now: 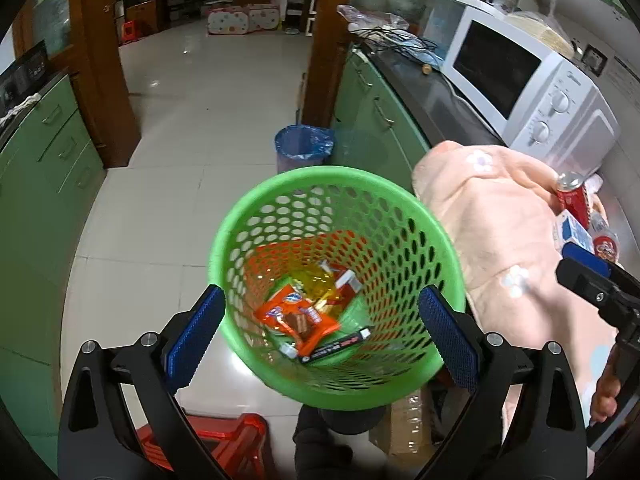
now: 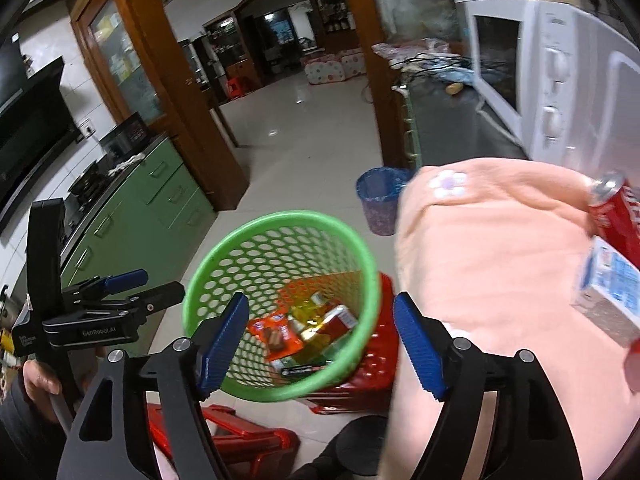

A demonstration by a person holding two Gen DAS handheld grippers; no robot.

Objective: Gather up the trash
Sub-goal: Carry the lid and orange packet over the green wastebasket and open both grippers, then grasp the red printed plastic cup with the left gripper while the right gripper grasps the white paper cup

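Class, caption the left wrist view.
Left gripper holds green perforated plastic basket containing orange snack wrapper.

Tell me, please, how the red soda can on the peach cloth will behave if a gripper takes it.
The red soda can leans tilted against a blue-and-white carton on soft peach cloth, so it probably shifts or rolls when nudged. Its round, smooth metal wall may slip between flat pads. If empty, it is likely light and easy to dent.

One green basket [image 1: 256, 216], one red can [image 1: 573, 196], two cartons [image 1: 576, 234].
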